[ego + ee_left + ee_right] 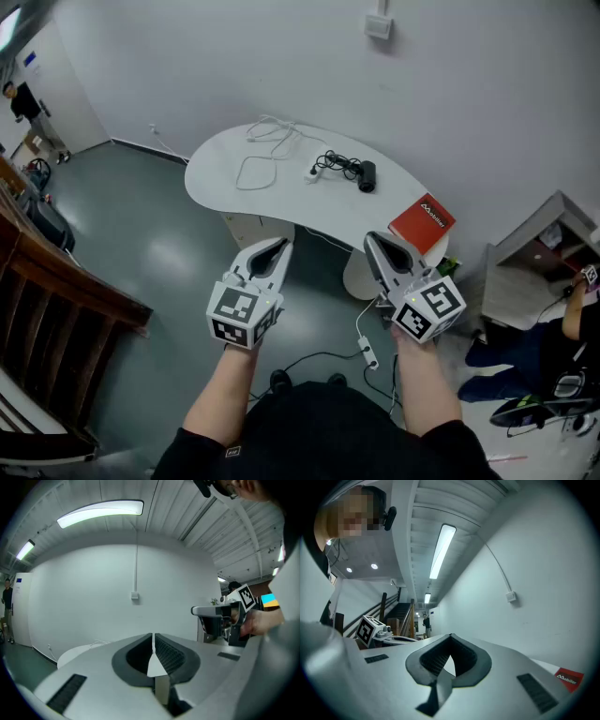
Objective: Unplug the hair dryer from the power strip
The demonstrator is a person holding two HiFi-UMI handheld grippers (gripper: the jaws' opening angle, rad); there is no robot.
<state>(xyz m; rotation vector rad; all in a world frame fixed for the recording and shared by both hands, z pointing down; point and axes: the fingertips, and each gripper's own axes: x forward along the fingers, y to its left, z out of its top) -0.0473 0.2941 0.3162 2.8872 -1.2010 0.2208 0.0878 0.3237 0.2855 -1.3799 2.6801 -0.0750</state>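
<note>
A black hair dryer [366,175] lies on the white curved table [225,178], its black cable bunched to its left and running to a white power strip [313,172]. A white cord [270,131] loops across the tabletop behind it. Both grippers hang in the air in front of the table, well short of it. My left gripper [281,245] [153,637] is shut with nothing between its jaws. My right gripper [372,239] [450,637] is also shut and empty. Each gripper view shows mostly wall and ceiling; the dryer is not in them.
A red box [422,223] lies on the table's near right end. On the floor below are a white adapter [367,352] and cables. A wooden stair rail [56,272] runs at left. One person [21,99] stands far left, another [574,328] sits at right.
</note>
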